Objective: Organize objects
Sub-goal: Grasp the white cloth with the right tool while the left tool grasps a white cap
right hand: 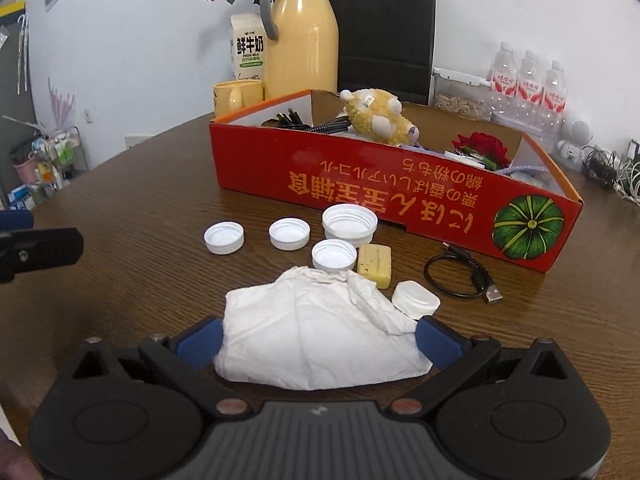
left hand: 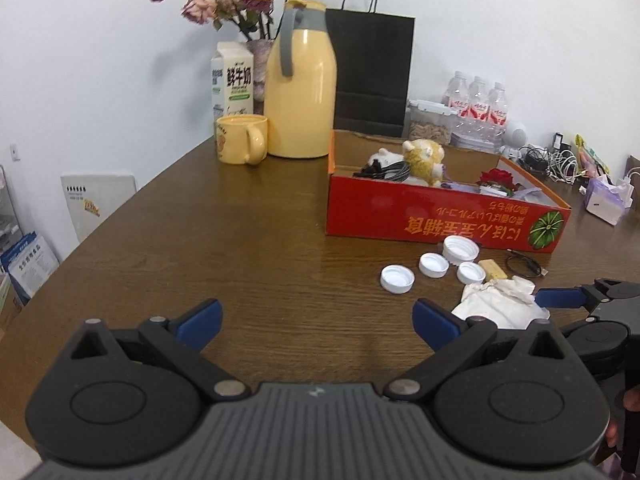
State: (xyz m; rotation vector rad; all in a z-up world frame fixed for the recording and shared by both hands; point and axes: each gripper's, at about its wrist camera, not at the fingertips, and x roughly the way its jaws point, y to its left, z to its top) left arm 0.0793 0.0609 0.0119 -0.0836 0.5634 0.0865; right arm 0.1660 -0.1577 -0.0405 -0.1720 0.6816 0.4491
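My right gripper (right hand: pixel 320 338): blue-padded fingers spread wide on either side of a crumpled white cloth (right hand: pixel 320 332) on the brown wooden table (right hand: pixel 140 208); whether the pads touch it I cannot tell.
My left gripper (left hand: pixel 318 320): fingers wide apart over bare table, gripping nothing.
Just past the cloth: four upturned white plastic bottle caps (right hand: pixel 289 233), a yellowish rectangular soap bar (right hand: pixel 374 266), a white lidded jar (right hand: pixel 416 299) and a coiled black USB cable (right hand: pixel 460 276).
Beyond those: an open red cardboard box (right hand: pixel 400 196) holding a yellow plush toy (right hand: pixel 378 116), black cables (right hand: pixel 292 118) and a red artificial rose (right hand: pixel 484 146).
Farthest, left of the box: a yellow mug (right hand: pixel 236 98), a tall yellow thermos jug (right hand: pixel 302 36) and a white milk carton (right hand: pixel 247 46).
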